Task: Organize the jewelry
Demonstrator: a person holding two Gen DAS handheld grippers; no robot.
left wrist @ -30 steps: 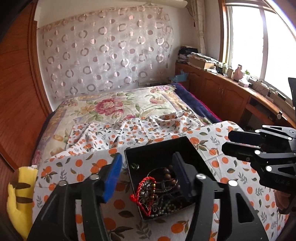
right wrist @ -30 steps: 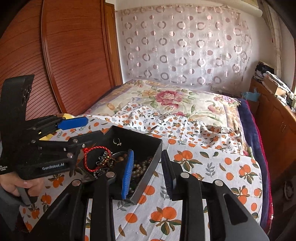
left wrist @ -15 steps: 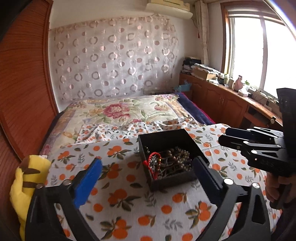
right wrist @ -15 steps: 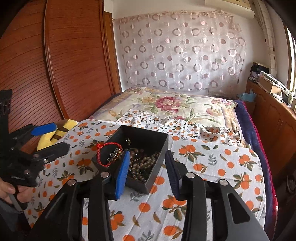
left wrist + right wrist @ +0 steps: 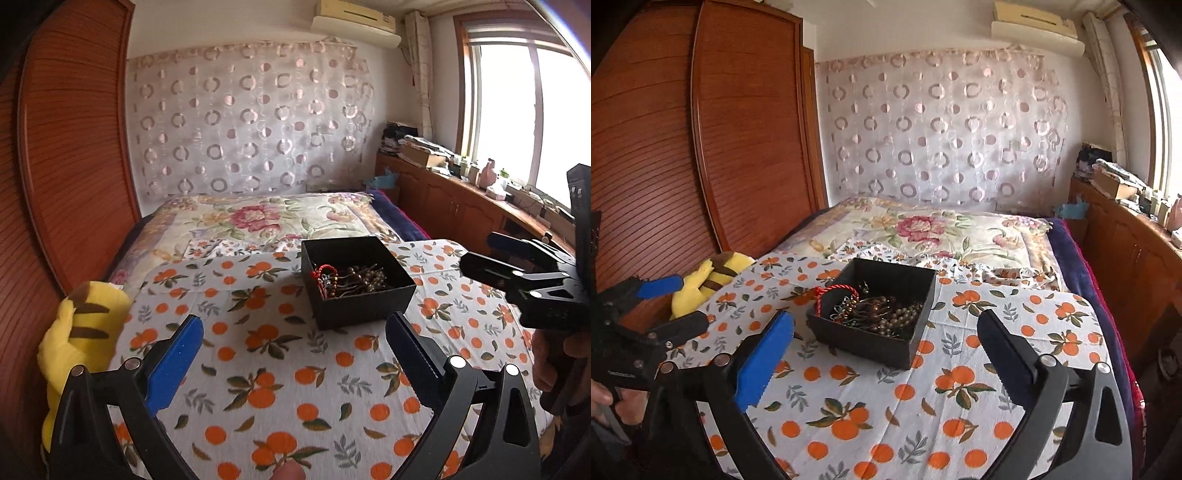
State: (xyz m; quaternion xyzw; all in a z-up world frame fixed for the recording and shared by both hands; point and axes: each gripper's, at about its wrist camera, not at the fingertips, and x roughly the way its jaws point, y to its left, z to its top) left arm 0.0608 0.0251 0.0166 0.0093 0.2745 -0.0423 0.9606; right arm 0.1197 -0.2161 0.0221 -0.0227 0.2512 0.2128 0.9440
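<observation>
**Both grippers empty, jewelry heaped in the box**

We hold the left gripper (image 5: 293, 347) and the right gripper (image 5: 884, 339) above the orange-print cloth (image 5: 258, 369), each with its jaws spread wide and nothing between them. The black box (image 5: 354, 280) sits on the cloth just beyond both, well short of either pair of fingertips.

We judge the task to be between steps: the bead strands (image 5: 897, 314) and the red cord bracelet (image 5: 834, 291) lie tangled together inside the box. The next move calls for lowering 1 gripper into the box and closing on a single piece without dragging the rest.

The right wrist view looks down into the box and shows the red cord draped over its left rim; the left wrist view sees mostly the near wall. Each view shows the other gripper at its edge. A yellow plush toy (image 5: 81, 332) lies at the cloth's left edge.
</observation>
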